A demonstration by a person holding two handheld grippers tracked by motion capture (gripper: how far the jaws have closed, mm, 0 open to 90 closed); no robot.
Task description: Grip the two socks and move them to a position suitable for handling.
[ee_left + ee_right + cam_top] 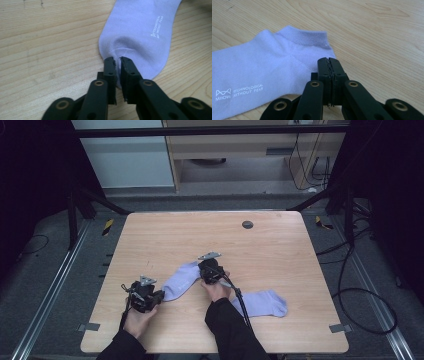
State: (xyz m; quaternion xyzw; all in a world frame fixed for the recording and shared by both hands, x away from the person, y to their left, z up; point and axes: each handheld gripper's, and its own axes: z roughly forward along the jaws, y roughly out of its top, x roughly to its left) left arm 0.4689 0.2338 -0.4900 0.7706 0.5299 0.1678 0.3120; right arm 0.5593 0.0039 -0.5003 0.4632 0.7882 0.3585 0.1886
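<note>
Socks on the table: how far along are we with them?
Done: both claws are closed on one lilac sock, the left claw pinching its toe end, the right claw its heel edge by the cuff. In hand: that sock, lying flat on the table. Left: the second sock lies apart, untouched; the two are not yet together.

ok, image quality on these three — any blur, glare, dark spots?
High view: table evenly lit, surroundings dark, slightly soft. Left gripper view: sock print readable, near fingers a bit soft. Right gripper view: sharp on the cuff, no glare, mild wide-angle stretch.
</note>
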